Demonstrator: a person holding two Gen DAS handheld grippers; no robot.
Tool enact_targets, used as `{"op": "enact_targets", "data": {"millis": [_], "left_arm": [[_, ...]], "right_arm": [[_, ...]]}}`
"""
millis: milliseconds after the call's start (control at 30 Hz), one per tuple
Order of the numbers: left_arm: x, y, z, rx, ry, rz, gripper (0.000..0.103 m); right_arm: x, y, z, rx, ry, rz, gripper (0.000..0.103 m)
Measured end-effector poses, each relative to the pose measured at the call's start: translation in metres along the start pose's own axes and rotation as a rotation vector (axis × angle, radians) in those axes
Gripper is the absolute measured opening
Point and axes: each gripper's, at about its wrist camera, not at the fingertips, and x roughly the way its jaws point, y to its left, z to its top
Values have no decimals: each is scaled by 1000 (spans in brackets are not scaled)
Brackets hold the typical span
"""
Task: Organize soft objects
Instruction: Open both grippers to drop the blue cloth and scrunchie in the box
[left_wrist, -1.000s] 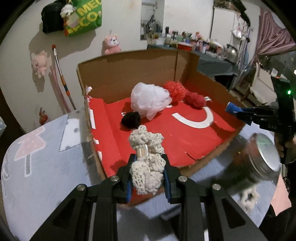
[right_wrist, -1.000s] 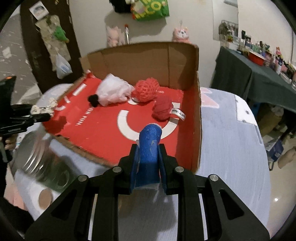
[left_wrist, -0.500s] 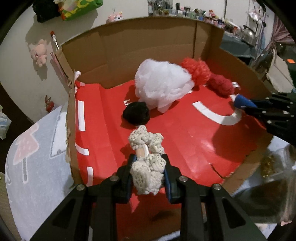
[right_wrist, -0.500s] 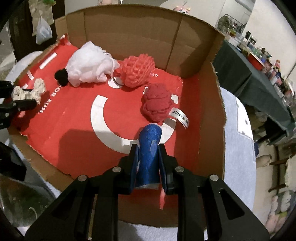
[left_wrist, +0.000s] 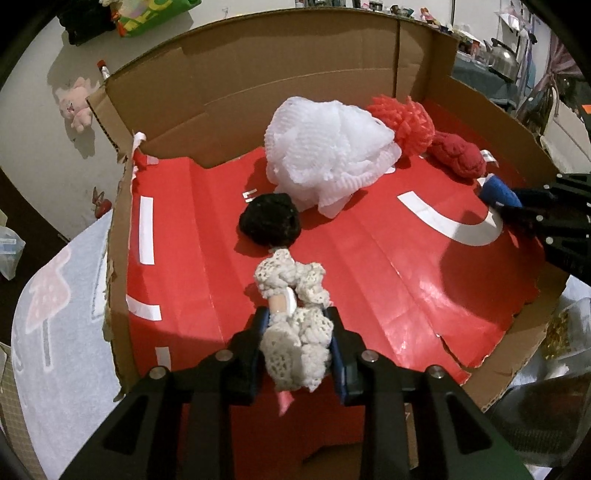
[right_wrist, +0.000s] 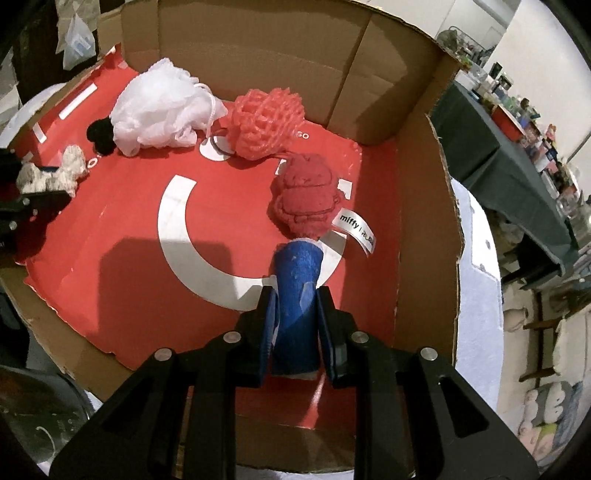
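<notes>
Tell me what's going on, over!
Left gripper opening, cream crochet scrunchie still between its pads. Right gripper shut on blue foam roll. Both over the cardboard box, landing spots clear.

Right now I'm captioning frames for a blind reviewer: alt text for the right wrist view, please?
The right gripper pinches a blue foam roll above a red-lined cardboard box. Inside lie a dark red knitted piece, a coral mesh puff, a white bath pouf and a black pompom.
</notes>
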Motion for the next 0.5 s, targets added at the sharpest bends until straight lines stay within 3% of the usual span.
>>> {"op": "enact_targets", "data": {"millis": [267, 433, 500], "left_arm": [[2, -2, 4, 2, -5, -8, 41], [0, -2, 4, -3, -20, -15, 49], [-3, -3, 3, 2, -27, -17, 52]], "right_arm": [[0, 4, 0, -11, 15, 1, 23], [-2, 5, 2, -2, 12, 13, 30], [-3, 5, 2, 0, 10, 19, 42]]}}
